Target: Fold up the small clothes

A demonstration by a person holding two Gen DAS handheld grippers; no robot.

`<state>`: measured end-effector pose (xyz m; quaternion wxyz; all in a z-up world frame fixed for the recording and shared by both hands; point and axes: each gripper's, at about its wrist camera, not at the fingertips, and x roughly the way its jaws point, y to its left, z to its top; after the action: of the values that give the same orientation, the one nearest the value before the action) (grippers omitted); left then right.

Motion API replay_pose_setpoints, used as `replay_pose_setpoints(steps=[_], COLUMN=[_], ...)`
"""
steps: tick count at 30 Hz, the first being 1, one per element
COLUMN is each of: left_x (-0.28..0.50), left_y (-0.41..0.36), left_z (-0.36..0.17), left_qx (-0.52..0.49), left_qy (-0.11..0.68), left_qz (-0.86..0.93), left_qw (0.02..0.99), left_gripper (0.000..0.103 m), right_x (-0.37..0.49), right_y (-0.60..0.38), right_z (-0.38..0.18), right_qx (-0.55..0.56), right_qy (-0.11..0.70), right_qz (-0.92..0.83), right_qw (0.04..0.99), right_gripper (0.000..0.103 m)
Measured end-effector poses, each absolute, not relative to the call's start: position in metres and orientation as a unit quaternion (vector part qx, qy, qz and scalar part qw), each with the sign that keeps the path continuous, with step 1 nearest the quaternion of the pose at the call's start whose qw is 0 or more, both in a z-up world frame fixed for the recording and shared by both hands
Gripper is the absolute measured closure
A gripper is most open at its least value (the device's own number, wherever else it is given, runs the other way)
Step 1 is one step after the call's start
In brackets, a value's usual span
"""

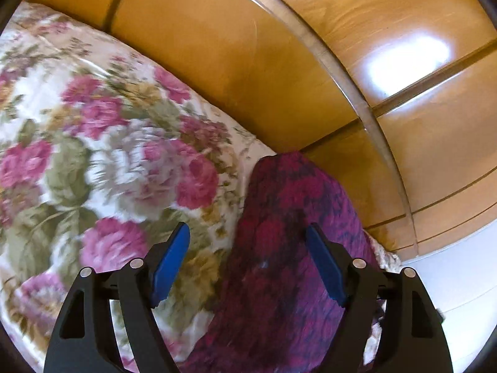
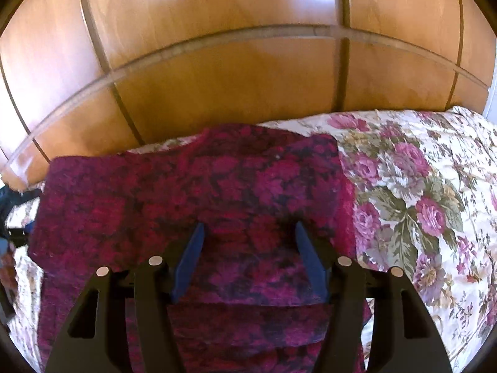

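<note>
A small magenta and dark purple patterned garment (image 2: 217, 192) lies on a floral bedspread (image 2: 419, 192), with a folded layer across its upper part. My right gripper (image 2: 250, 233) is open just above the garment's middle, its blue pads (image 2: 189, 261) spread and holding nothing. In the left wrist view the same garment (image 1: 289, 248) runs up the right side over the bedspread (image 1: 93, 155). My left gripper (image 1: 248, 233) is open above the garment's left edge, its right pad over the cloth and its left pad (image 1: 170, 267) over the bedspread.
A glossy wooden wardrobe (image 2: 233, 77) stands directly behind the bed; in the left wrist view it (image 1: 310, 62) fills the upper right. A pale floor or wall strip (image 1: 450, 279) shows at the right. A dark object (image 2: 9, 217) sits at the far left edge.
</note>
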<state>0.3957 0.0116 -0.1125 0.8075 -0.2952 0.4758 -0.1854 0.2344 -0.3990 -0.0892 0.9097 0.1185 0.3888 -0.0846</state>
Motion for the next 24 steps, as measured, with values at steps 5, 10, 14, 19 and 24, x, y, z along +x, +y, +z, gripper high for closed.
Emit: replay_pose_setpoints(steps=[5, 10, 14, 19, 24], left_x=[0.396, 0.374, 0.373, 0.343, 0.326], left_y=[-0.026, -0.066, -0.060, -0.065, -0.090], left_z=[-0.098, -0.116, -0.115, -0.077, -0.065], left_qx=[-0.198, -0.055, -0.074, -0.021, 0.022], left_qy=[0.462, 0.453, 0.450, 0.358, 0.325], left_qz=[-0.176, -0.114, -0.069, -0.047, -0.123], left_qw=[0.846, 0.882, 0.887, 0.932, 0.937], left_gripper=[0.074, 0.072, 0.051, 0.051, 0.051], right_x=[0.226, 0.222, 0.223, 0.224, 0.224], right_y=[-0.399, -0.394, -0.386, -0.387, -0.386], right_z=[-0.104, -0.110, -0.111, -0.112, -0.112], right_qx=[0.094, 0.080, 0.059, 0.059, 0.057], right_qy=[0.380, 0.369, 0.368, 0.366, 0.365], right_qz=[-0.082, -0.088, -0.098, -0.098, -0.100], right_qw=[0.917, 0.922, 0.923, 0.923, 0.924], right_gripper=[0.041, 0.040, 0.039, 0.038, 0.038])
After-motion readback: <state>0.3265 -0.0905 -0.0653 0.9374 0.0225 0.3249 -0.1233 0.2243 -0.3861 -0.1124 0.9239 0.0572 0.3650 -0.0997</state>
